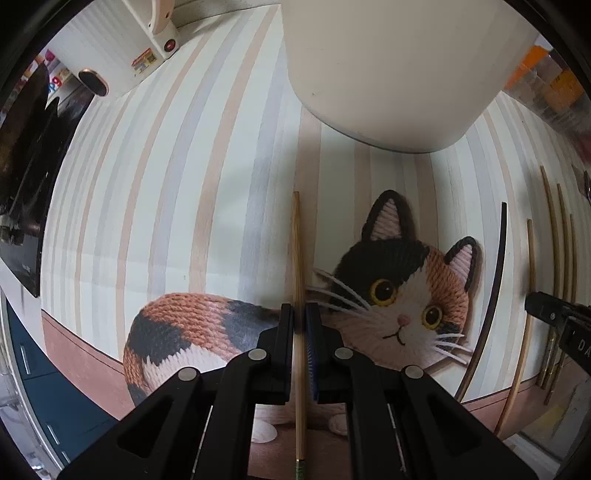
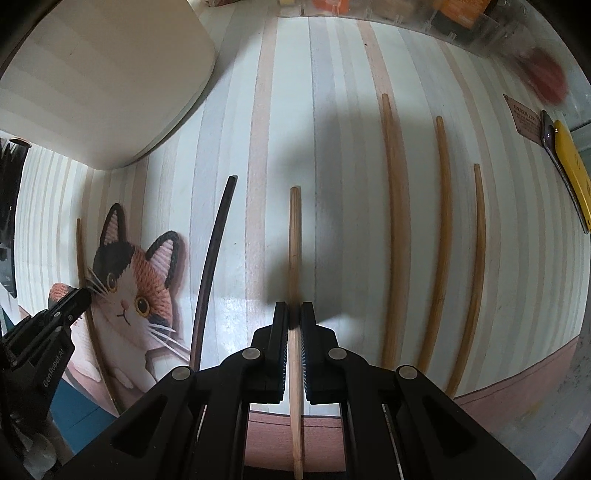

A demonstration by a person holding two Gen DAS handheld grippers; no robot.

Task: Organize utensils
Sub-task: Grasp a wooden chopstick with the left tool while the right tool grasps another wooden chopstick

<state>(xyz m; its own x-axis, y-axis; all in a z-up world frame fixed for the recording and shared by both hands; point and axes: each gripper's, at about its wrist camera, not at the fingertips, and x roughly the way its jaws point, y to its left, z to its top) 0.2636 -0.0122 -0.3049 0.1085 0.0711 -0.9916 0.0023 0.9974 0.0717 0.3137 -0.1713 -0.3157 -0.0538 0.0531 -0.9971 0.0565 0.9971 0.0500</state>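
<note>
My left gripper is shut on a light bamboo chopstick that points away over the cat picture on the striped mat. My right gripper is shut on another bamboo chopstick, just above the mat. A dark chopstick lies left of it, and three bamboo chopsticks lie in a row to its right. The left gripper and its chopstick show at the left of the right wrist view. The right gripper's finger shows at the right edge of the left wrist view.
A large white container stands at the back of the mat, also in the right wrist view. A white appliance sits far left. A yellow flat tool lies at the right edge. Clear boxes line the back.
</note>
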